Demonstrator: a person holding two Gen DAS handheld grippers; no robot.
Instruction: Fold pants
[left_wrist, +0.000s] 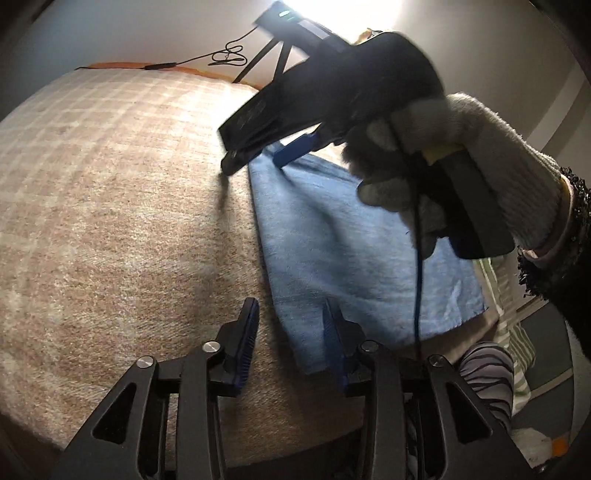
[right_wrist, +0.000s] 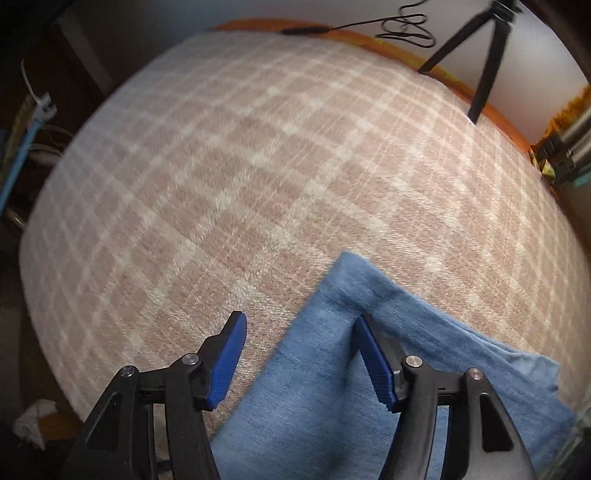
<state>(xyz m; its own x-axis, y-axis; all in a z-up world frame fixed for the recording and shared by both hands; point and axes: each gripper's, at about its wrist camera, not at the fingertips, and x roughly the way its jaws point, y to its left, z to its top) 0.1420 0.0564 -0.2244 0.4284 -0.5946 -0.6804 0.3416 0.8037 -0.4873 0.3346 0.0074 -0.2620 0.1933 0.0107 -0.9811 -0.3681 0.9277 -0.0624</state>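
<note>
The pants (right_wrist: 332, 387), pale blue, are lying folded on the checked blanket (right_wrist: 229, 177) near its close edge. I am judging the fold just laid, so I am planning to lift clear without dragging cloth. My right gripper (right_wrist: 301, 360) is pointing steeply down, jaws apart and holding nothing. My left gripper (left_wrist: 290, 345) is angling lower, part open, empty.

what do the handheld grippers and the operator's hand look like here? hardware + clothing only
Both grippers, left and right, are black angular linkage frames with silver pivot bolts and ribbed blue finger pads. In the left wrist view, the hand on the right unit wears a grey knit glove and a fuzzy black sleeve; a thin blue cable hangs below it.
</note>
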